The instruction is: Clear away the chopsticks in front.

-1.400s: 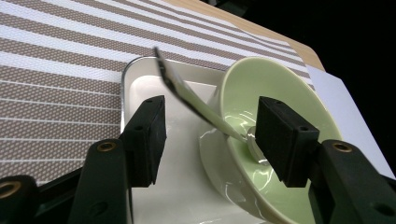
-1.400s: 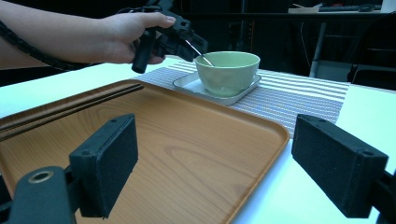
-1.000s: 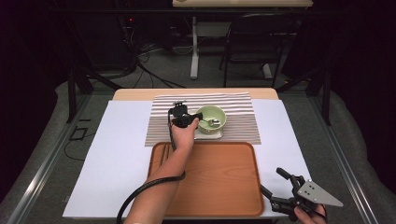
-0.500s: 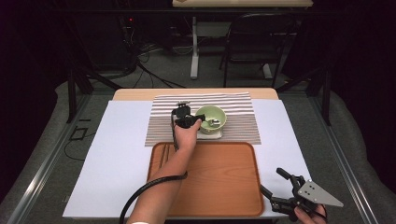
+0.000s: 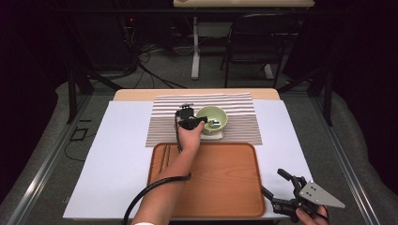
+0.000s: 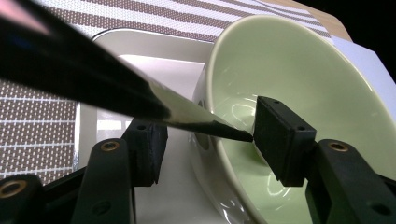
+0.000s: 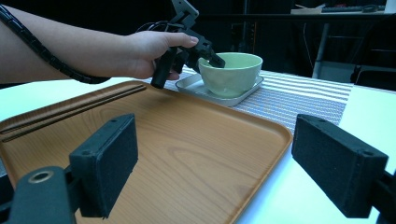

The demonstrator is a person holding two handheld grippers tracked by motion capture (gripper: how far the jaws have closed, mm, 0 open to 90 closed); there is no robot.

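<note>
While the white sheet-covered table (image 5: pixel 117 154) is seen unchanged from a second ago, the rectangular orange-brown wooden tray (image 5: pixel 220 183) is found at its near edge, with a pair of dark chopsticks (image 5: pixel 162 158) laid along the tray's left side. Beyond the tray, the brown-and-white striped placemat (image 5: pixel 244 123) is spread, and on it the small white rectangular dish (image 6: pixel 140 60) is set, bearing the pale green ceramic bowl (image 5: pixel 212 118) upright. The bowl and dish are seen where they were in the earlier frames.

The left gripper (image 5: pixel 191 123) is held at the bowl's near-left rim, having been shifted slightly towards the bowl since a second ago. In the left gripper view its jaws are seen straddling the bowl's wall, one pad inside the bowl and one outside above the dish; the jaws have just been closing, yet a gap is seen at the outer pad, so the rim is not yet clamped. A blurred dark bar is seen crossing that view close to the lens; what it is cannot be told.

The right gripper (image 5: pixel 286 190) is held at the table's near right corner, kept where it was before, its jaws spread wide with nothing between them.
</note>
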